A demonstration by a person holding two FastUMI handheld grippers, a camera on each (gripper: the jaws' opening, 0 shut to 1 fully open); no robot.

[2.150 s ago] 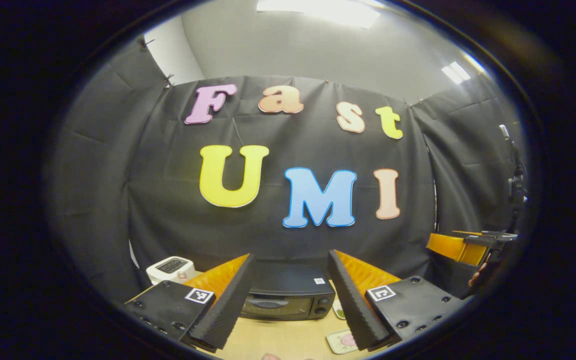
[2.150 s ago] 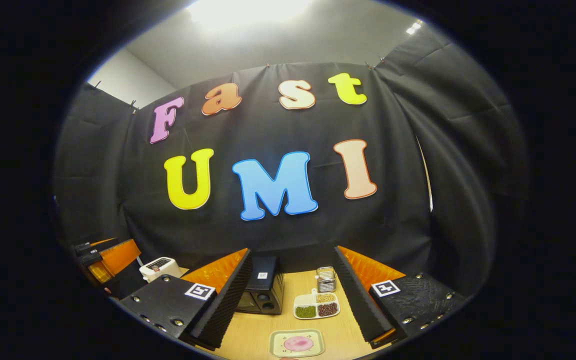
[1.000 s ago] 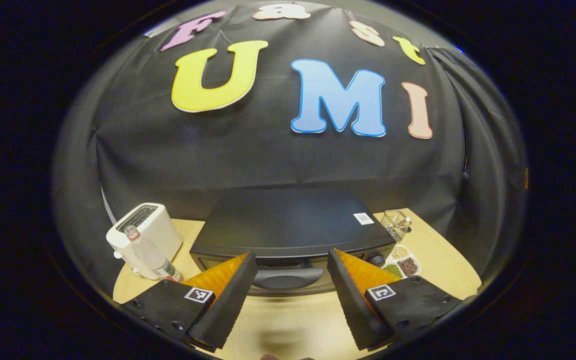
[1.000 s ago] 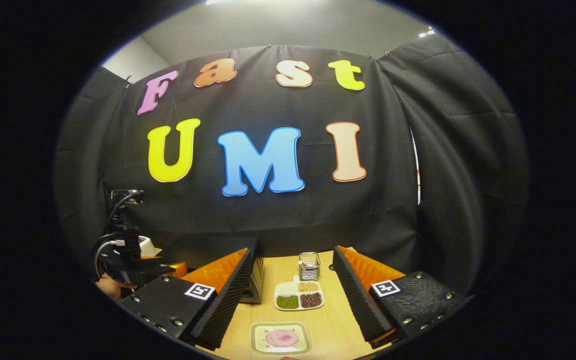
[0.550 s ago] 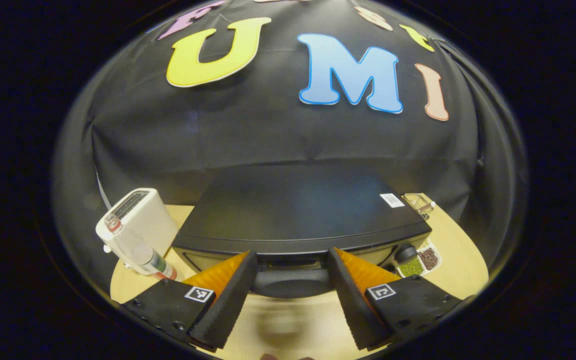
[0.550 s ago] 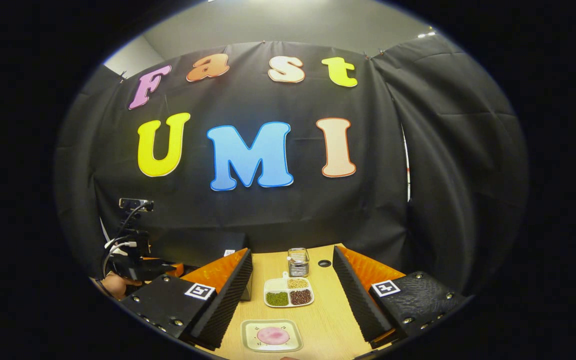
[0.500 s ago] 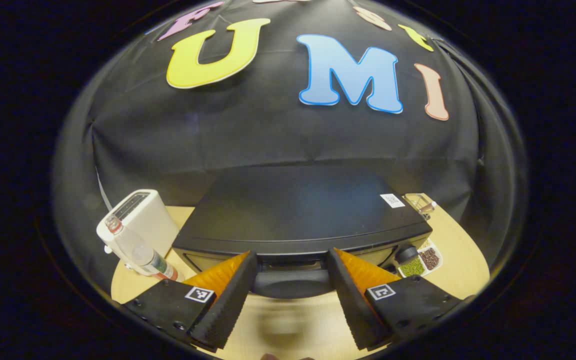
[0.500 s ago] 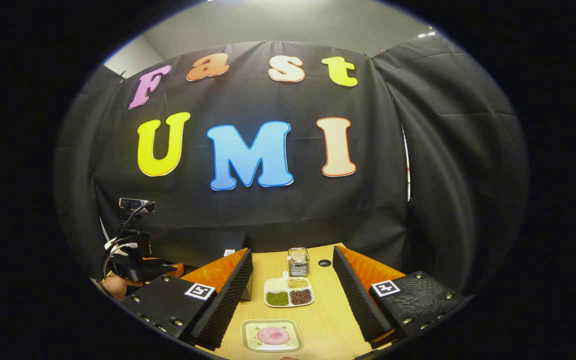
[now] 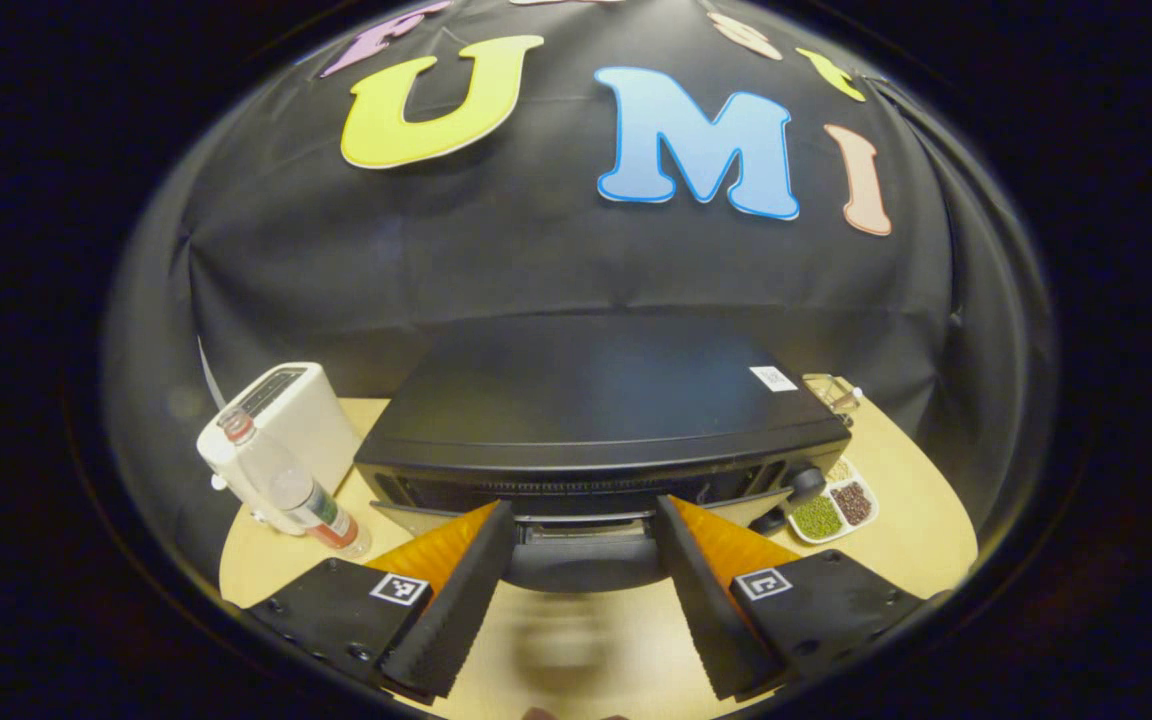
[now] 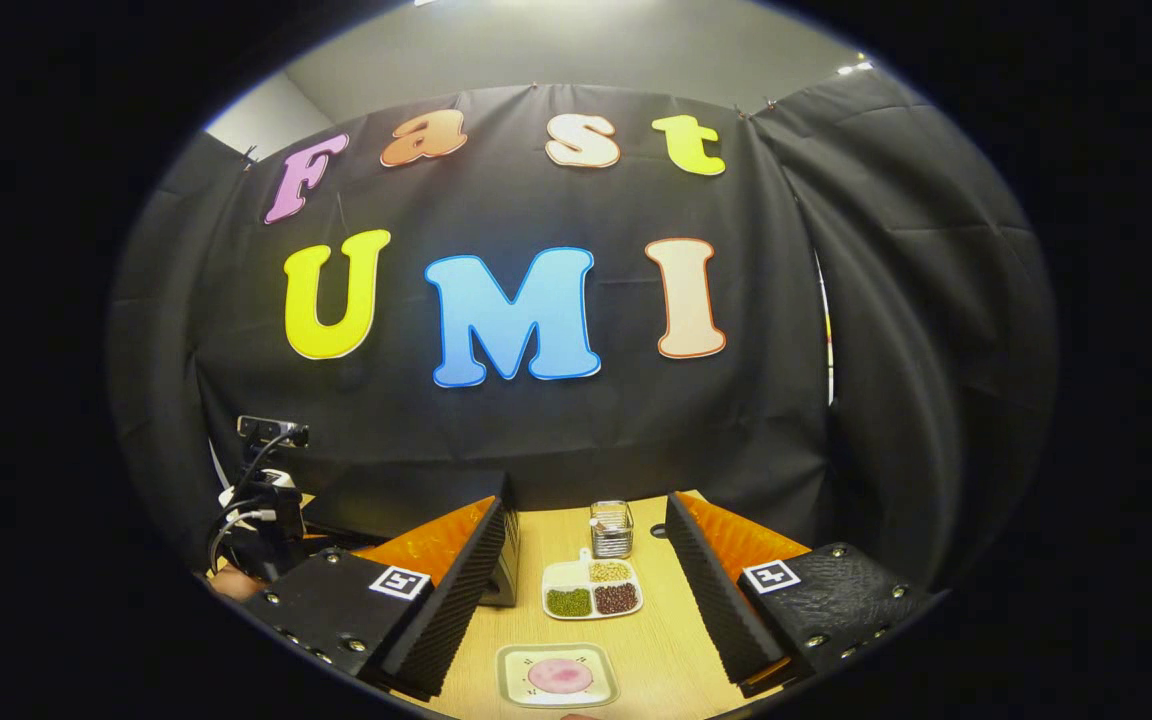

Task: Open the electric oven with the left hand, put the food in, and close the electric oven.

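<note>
My left gripper [image 9: 584, 545] spread around the oven [image 9: 596, 420] handle [image 9: 584, 565], door just cracked — I'd pull down evenly; right gripper [image 10: 584, 560] spread, idle above the food [image 10: 558, 676] on the table [image 10: 656, 640]

You see the oven [image 9: 596, 400] with a matt black top, its handle [image 9: 584, 563] smooth with a dull sheen; the table [image 10: 656, 650] is pale wood-grain, satin; the toaster [image 9: 281, 420] looks like glossy white plastic; the bottle [image 9: 286, 485] is clear plastic; the wall cloth [image 10: 536, 430] is matt and creased; the divided dish [image 10: 591, 588] is glossy white.
</note>
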